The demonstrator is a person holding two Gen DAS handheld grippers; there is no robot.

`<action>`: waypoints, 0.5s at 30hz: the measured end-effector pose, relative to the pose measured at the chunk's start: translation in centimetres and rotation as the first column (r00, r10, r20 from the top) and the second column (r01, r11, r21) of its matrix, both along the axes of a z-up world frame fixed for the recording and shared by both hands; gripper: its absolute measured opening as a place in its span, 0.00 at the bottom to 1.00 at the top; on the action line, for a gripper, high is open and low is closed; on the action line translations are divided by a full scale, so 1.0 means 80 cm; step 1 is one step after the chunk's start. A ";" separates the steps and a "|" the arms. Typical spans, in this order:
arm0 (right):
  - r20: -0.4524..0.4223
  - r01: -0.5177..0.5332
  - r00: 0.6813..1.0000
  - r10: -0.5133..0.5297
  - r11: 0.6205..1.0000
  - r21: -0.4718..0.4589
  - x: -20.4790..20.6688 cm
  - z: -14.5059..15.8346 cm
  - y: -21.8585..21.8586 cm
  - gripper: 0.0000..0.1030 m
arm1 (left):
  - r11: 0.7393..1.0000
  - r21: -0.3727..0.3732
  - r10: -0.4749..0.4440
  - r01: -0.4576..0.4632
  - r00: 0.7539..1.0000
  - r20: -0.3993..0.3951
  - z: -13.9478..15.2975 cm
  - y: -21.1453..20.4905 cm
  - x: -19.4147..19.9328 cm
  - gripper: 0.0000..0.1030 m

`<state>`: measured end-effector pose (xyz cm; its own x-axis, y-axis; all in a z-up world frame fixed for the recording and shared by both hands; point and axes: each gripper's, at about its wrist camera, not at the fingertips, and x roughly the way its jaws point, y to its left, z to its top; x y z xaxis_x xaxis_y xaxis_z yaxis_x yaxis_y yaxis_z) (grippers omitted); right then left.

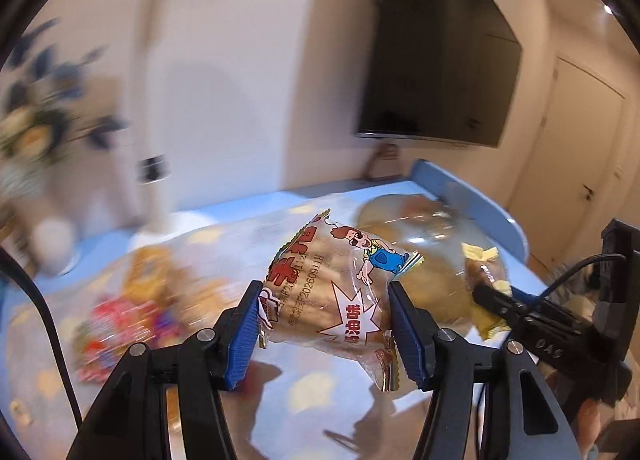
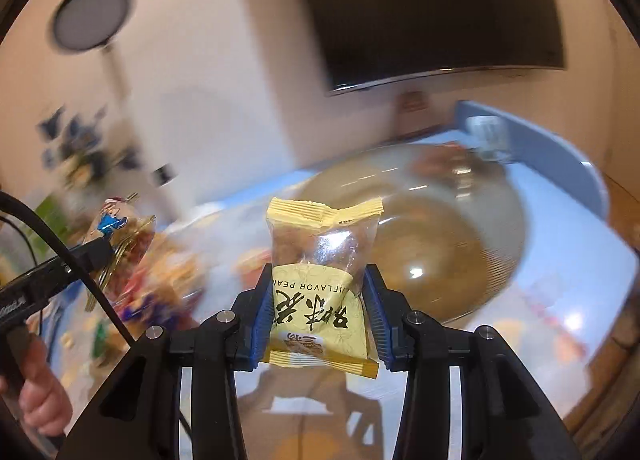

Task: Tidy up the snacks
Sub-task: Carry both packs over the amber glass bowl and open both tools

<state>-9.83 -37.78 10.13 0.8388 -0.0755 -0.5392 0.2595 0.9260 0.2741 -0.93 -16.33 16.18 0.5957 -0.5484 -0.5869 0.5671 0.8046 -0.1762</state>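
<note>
Two grippers' fingers each clamp one snack: left bread packet, right peanut packet.

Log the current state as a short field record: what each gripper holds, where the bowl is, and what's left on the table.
left gripper: shut on bread packet, held above table
right gripper: shut on yellow peanut packet, held above table
glass bowl: on blue table, ahead of both grippers
bowl contents: blurred, cannot tell
loose snacks: pile on table, left side, blurred
image quality: motion blur in background
</note>
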 end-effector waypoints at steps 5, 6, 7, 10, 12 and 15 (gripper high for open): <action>-0.059 0.058 0.997 -0.056 0.997 0.043 0.020 -0.012 -0.060 0.40 | 0.997 0.000 -0.073 0.073 0.997 -0.025 -0.006 -0.096 0.021 0.57; -0.069 0.062 0.996 -0.058 0.997 0.054 0.022 -0.016 -0.073 0.42 | 0.997 0.003 -0.082 0.082 0.996 -0.029 -0.007 -0.112 0.025 0.57; -0.079 0.065 0.995 -0.060 0.996 0.068 0.027 -0.019 -0.081 0.44 | 0.996 0.000 -0.091 0.091 0.995 -0.035 -0.009 -0.125 0.030 0.58; -0.079 0.079 0.994 -0.072 0.992 0.093 0.025 -0.025 -0.099 0.48 | 0.994 -0.018 -0.113 0.112 0.992 -0.053 -0.009 -0.148 0.043 0.64; -0.062 0.096 0.994 -0.090 0.989 0.110 0.012 -0.025 -0.105 0.53 | 0.993 -0.018 -0.115 0.114 0.991 -0.074 -0.007 -0.150 0.049 0.65; -0.040 0.091 0.995 -0.087 0.990 0.106 -0.005 -0.022 -0.097 0.54 | 0.995 -0.018 -0.102 0.102 0.993 -0.058 -0.005 -0.132 0.044 0.65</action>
